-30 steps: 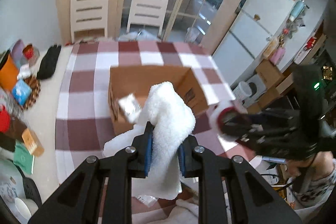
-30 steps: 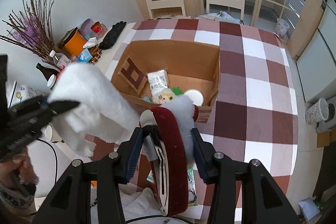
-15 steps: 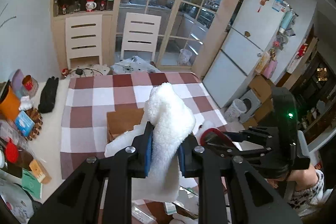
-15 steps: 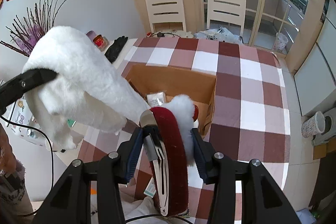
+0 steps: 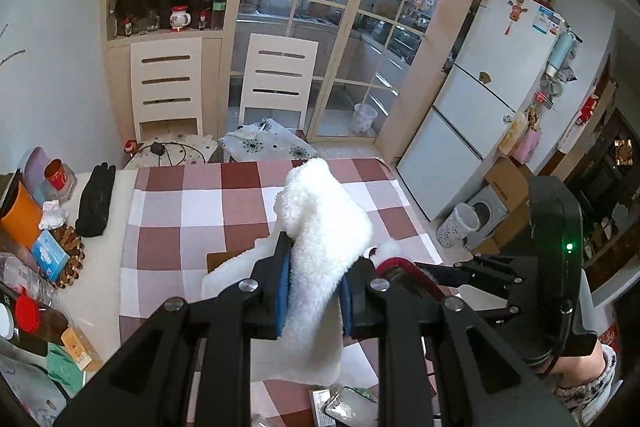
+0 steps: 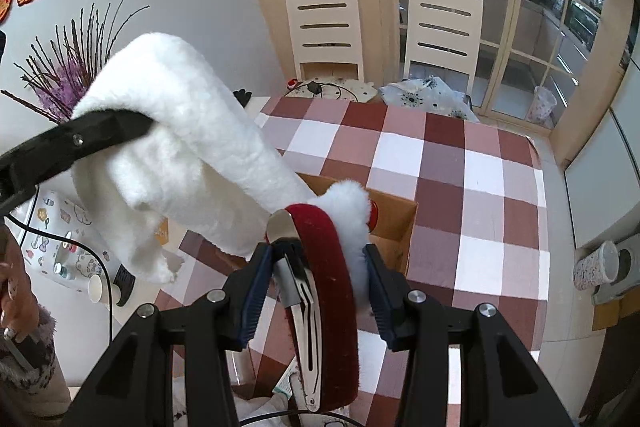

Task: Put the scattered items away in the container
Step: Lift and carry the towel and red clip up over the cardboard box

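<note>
You had the white fleecy cloth [image 5: 320, 227] pinched in your tightly closed left gripper [image 5: 314, 297] and the dark red velvet, white-fur-trimmed hair clip [image 6: 320, 263] clamped in your half-wide right gripper [image 6: 320, 291]. Over the last second both had risen, so the brown cardboard box [image 6: 394, 227] on the checked desk [image 6: 440, 163] sat farther below, both items still undelivered. The cloth hid the box's contents.
</note>
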{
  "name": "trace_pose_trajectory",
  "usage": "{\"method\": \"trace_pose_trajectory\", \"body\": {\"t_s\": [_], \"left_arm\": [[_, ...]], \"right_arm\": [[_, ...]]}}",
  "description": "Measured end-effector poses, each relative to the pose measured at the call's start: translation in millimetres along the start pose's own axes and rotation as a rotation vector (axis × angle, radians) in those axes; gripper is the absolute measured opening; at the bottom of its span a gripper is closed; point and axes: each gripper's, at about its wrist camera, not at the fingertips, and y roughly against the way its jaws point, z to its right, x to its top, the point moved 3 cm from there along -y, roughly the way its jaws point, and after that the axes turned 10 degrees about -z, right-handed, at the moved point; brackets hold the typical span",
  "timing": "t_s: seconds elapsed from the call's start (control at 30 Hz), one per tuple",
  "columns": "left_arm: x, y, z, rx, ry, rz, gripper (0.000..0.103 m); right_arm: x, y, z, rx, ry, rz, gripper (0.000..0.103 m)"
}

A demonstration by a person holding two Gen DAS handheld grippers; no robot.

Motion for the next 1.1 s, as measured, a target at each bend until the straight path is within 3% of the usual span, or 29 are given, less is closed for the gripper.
{"method": "trace_pose_trajectory", "body": {"t_s": [0.77,1.1], "left_arm": [[-30.8,-131.5,-43.5,-0.006,0.1,-0.292,0.021],[-27.1,-164.2,-49.7,-0.007,0.103,-0.356,0.021]], "right_arm": [[11.3,-95.8,30.9,0.051,-0.096,-0.194,0.047],[19.3,-118.0,37.9,0.058,-0.111,-0.237,0.047]]}}
